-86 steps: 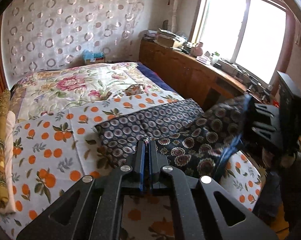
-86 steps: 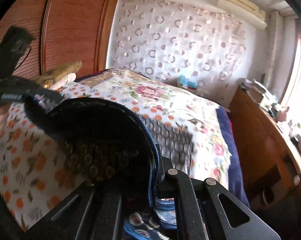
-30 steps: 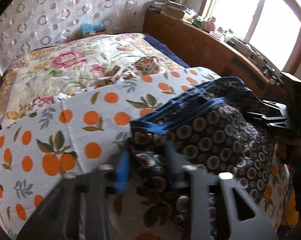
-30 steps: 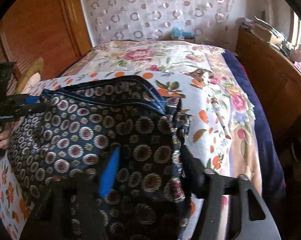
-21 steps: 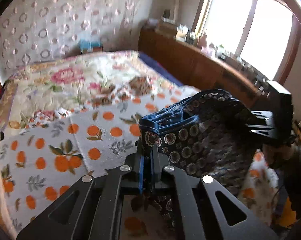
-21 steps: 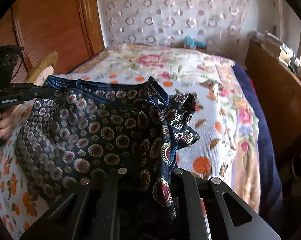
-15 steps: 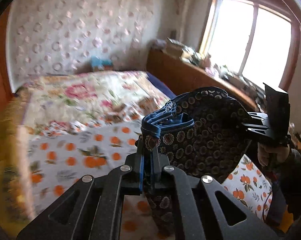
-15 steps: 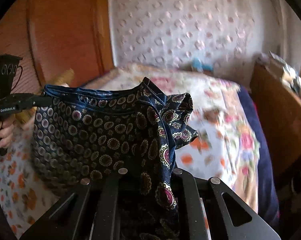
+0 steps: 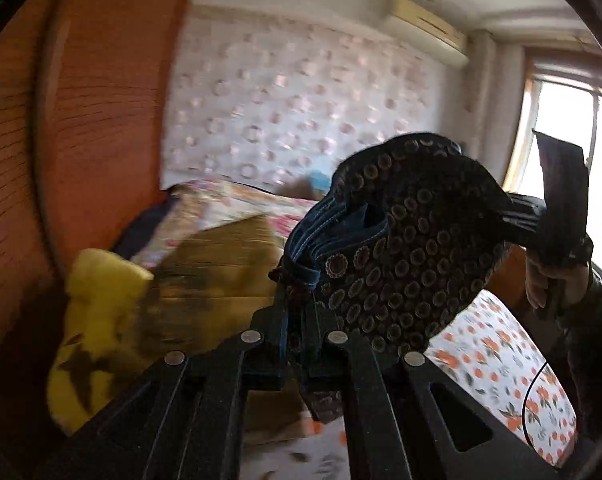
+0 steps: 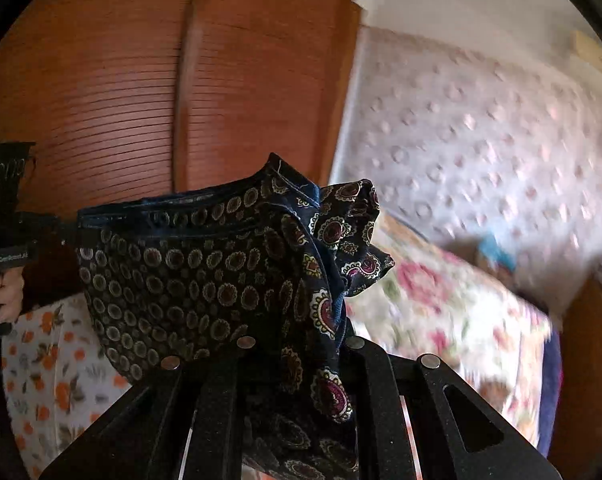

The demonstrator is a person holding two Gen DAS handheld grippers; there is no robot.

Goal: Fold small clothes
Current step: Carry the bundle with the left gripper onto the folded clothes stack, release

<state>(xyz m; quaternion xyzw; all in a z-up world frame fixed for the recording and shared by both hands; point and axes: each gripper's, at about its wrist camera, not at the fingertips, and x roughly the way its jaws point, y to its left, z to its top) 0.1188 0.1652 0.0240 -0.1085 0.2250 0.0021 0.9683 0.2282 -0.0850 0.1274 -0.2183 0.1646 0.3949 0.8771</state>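
I'm holding the garment (image 9: 405,256) up in the air above the bed (image 9: 497,364), stretched between both claws. It is a thin, limp dark-blue cloth printed with small round medallions, with a stitched blue hem bunched at one corner. My left gripper (image 9: 297,320) is pinching that bunched hem, its fingers pressed nearly together on the fabric. My right gripper (image 10: 297,360) is clamping the opposite corner, where the cloth is folding over and draping across the fingers, hiding the tips. In the left view the right gripper (image 9: 541,220) is showing at the cloth's far end, a hand (image 9: 549,280) gripping its handle. The sheet below is white with orange fruit prints; a floral quilt (image 10: 441,300) is lying toward the bed's far edge, and a yellow cushion (image 9: 97,328) at its left edge beside the ribbed wooden wardrobe (image 10: 141,80).
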